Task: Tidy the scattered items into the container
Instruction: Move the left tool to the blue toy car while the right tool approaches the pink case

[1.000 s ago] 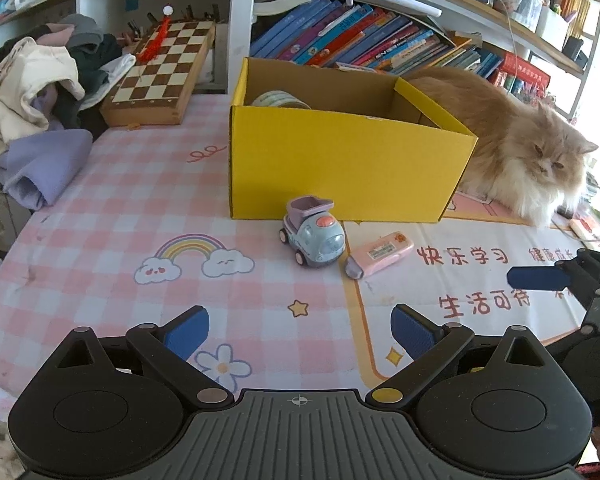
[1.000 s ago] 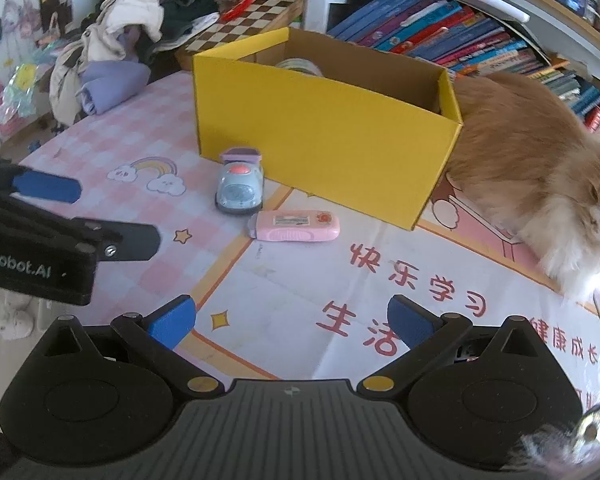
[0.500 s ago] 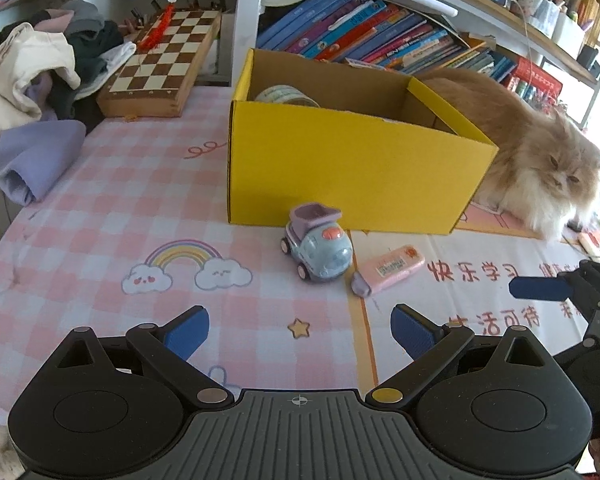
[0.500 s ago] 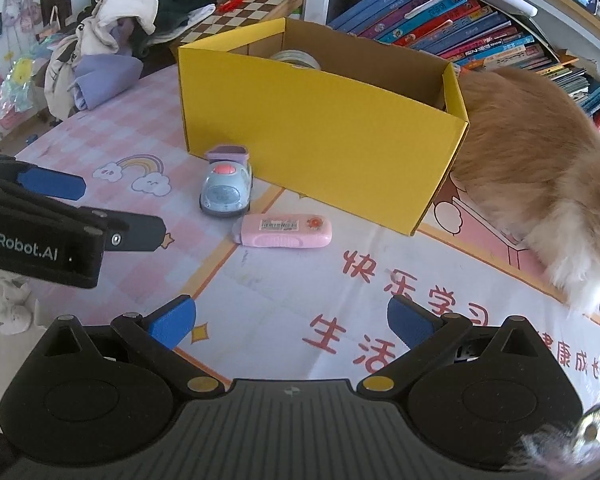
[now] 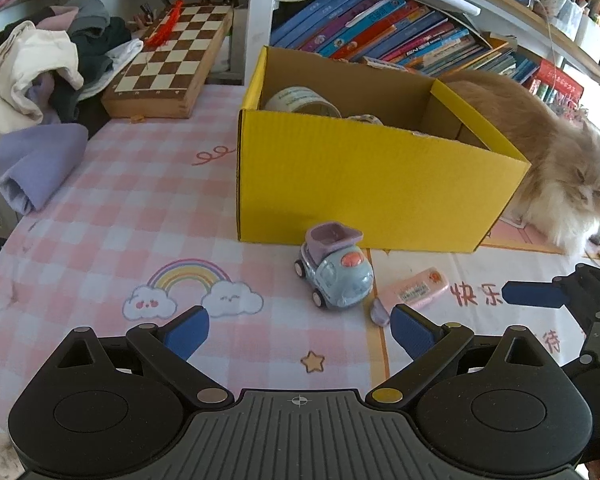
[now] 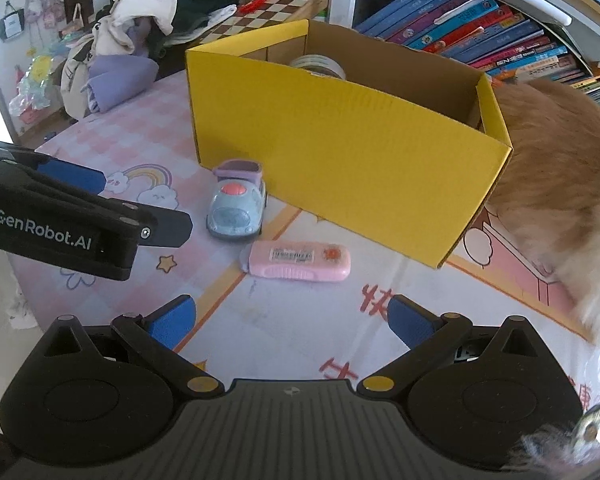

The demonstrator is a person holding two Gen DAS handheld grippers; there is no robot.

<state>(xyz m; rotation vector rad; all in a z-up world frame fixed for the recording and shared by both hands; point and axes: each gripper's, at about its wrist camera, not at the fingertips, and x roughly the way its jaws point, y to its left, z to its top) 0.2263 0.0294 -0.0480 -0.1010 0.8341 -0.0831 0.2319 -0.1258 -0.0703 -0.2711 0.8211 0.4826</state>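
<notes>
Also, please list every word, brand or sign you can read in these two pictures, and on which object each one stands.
"GenRobot.AI": white letters on the side of the left gripper.
"快乐": red characters on the table mat; the further red characters are partly hidden by the grippers.
Barcode label on the pink case: too small to read.
Print on the tape roll in the yellow box: blurred.
Book spines: unreadable.

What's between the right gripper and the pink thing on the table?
Nothing. In the right wrist view, only bare printed tablecloth lies between the open right gripper and the pink case. The toy car sits beyond it, off to one side.
</notes>
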